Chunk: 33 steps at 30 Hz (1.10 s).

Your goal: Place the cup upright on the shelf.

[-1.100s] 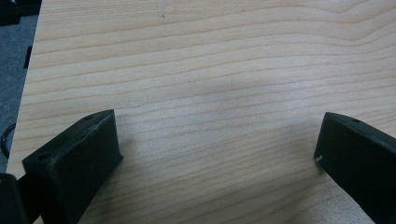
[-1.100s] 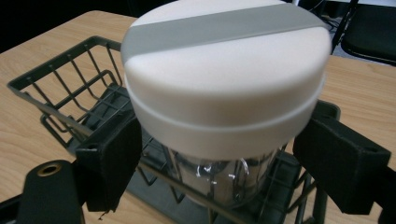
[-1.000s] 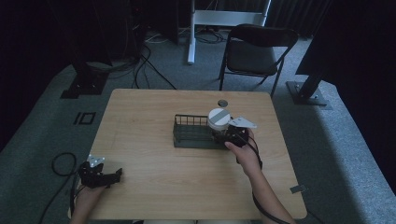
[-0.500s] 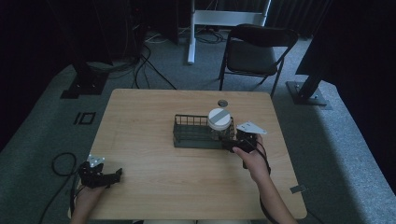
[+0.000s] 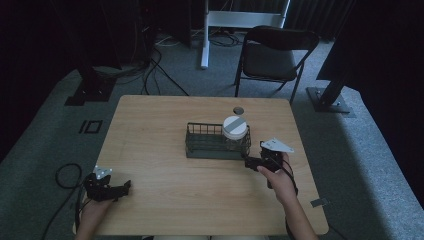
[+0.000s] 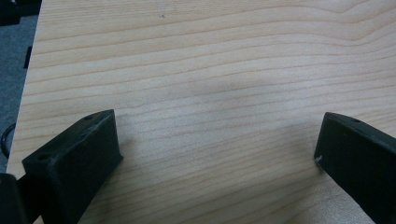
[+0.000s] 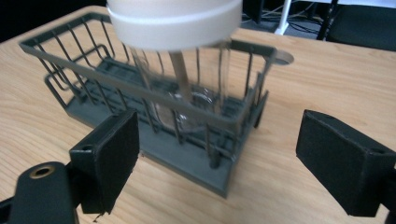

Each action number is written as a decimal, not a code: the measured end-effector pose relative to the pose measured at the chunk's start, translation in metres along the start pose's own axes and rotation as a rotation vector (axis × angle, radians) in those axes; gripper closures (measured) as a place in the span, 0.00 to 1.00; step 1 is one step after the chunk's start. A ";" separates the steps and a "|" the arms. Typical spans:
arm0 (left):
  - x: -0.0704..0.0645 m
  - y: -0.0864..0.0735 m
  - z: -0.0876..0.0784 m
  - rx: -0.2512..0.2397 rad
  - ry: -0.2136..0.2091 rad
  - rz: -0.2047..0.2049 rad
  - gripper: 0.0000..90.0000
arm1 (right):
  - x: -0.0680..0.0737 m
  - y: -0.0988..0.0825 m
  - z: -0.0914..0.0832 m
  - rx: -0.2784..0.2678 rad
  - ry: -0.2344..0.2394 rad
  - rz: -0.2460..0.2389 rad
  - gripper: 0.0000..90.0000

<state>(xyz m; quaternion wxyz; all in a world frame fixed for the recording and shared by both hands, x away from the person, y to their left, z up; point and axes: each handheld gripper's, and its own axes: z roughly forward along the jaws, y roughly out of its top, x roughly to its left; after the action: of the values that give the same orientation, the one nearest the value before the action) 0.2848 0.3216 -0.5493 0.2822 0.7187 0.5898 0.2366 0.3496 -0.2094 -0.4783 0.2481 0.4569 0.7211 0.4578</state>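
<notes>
One wooden table [image 5: 165,150], grey carpet [image 5: 45,145] around.

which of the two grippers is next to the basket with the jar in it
The right gripper: it sits open just off the basket's right end, near the jar. The left gripper is open at the table's near left corner.

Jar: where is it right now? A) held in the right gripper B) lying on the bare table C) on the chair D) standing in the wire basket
D: the jar stands upright inside the wire basket at its right end, and the right gripper is open in front of the basket with nothing between its jaws.
</notes>
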 end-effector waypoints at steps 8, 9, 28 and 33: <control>0.000 0.000 0.000 0.000 0.000 0.000 0.00 | -0.011 -0.017 -0.003 0.019 -0.033 0.011 0.15; 0.000 0.000 0.000 -0.001 0.000 -0.001 0.00 | -0.014 -0.021 -0.003 0.027 -0.041 0.017 0.15; 0.000 0.000 0.000 0.000 0.000 0.000 0.00 | -0.046 -0.055 -0.004 0.107 -0.173 0.058 0.15; 0.000 0.000 0.000 0.000 0.000 0.000 0.00 | -0.054 -0.061 -0.005 0.128 -0.206 0.082 0.14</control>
<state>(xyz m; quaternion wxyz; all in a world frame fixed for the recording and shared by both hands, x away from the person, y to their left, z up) 0.2848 0.3216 -0.5493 0.2823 0.7186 0.5898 0.2367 0.3447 -0.2694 -0.5332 0.2723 0.5455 0.7003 0.3713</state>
